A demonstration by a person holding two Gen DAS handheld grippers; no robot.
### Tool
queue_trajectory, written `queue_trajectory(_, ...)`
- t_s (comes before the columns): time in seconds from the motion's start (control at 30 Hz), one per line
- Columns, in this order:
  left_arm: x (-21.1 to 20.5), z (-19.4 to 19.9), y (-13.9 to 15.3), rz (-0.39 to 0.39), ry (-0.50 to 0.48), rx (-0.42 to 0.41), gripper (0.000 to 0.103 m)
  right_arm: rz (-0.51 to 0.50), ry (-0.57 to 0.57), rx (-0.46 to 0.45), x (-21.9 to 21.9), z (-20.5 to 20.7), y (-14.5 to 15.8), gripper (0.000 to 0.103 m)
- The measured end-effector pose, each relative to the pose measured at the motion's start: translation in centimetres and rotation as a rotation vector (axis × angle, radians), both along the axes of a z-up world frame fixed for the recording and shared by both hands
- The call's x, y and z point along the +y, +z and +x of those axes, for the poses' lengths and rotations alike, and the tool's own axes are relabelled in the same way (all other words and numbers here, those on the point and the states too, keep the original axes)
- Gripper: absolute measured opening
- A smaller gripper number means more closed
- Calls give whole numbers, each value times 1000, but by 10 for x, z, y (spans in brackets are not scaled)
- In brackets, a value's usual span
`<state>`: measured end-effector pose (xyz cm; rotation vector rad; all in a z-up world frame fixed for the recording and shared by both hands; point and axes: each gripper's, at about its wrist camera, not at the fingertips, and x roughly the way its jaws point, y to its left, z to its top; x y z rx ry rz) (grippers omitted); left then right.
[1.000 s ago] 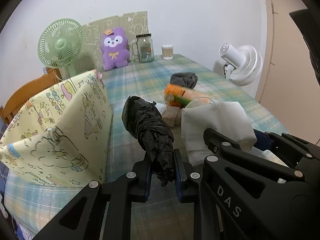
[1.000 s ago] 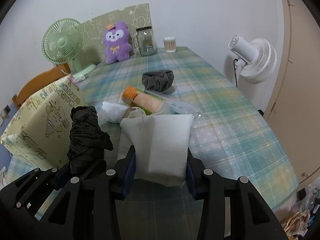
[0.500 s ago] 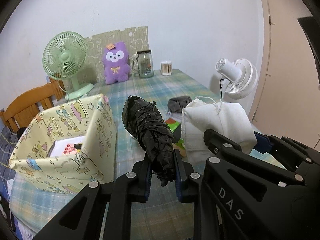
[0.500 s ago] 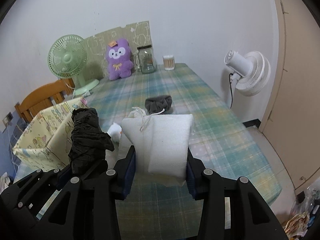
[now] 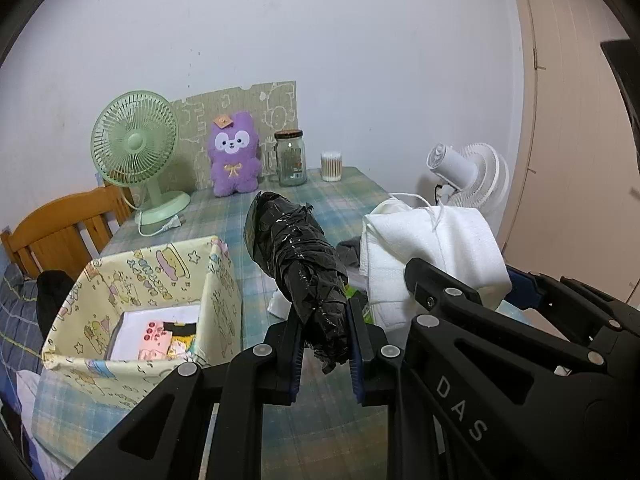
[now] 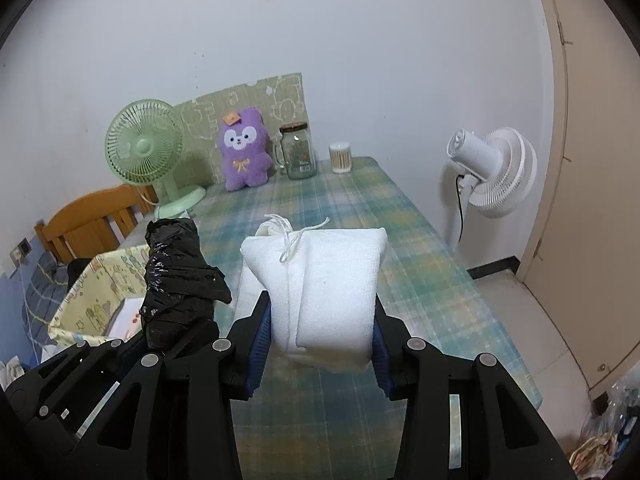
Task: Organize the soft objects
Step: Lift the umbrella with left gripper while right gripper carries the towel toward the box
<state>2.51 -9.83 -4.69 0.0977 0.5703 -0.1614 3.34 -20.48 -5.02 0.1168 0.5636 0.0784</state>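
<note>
Left gripper [image 5: 323,344] has its fingers [image 5: 294,340] pinched tight on the lower end of a black plastic-wrapped bundle [image 5: 298,256], which juts up and forward past the tips, clear of the checked surface [image 5: 320,200]. Right gripper [image 6: 320,344], just beside it, has its fingers [image 6: 260,340] spread moderately and pressed against both sides of a folded white drawstring pouch [image 6: 320,280], also held aloft. Left of the left fingers sits the open yellow patterned box [image 5: 152,280].
</note>
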Motion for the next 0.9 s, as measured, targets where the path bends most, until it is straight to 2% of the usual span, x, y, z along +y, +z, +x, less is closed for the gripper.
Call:
queue_trajectory(0.53, 4, 5, 29, -15, -22, -38, 18, -12, -28, -56, 3, 0, 32, 47)
queue_trajectory(0.9, 25, 17, 38, -20, -18, -35, 18, -13, -9, -63, 25, 14, 42, 47)
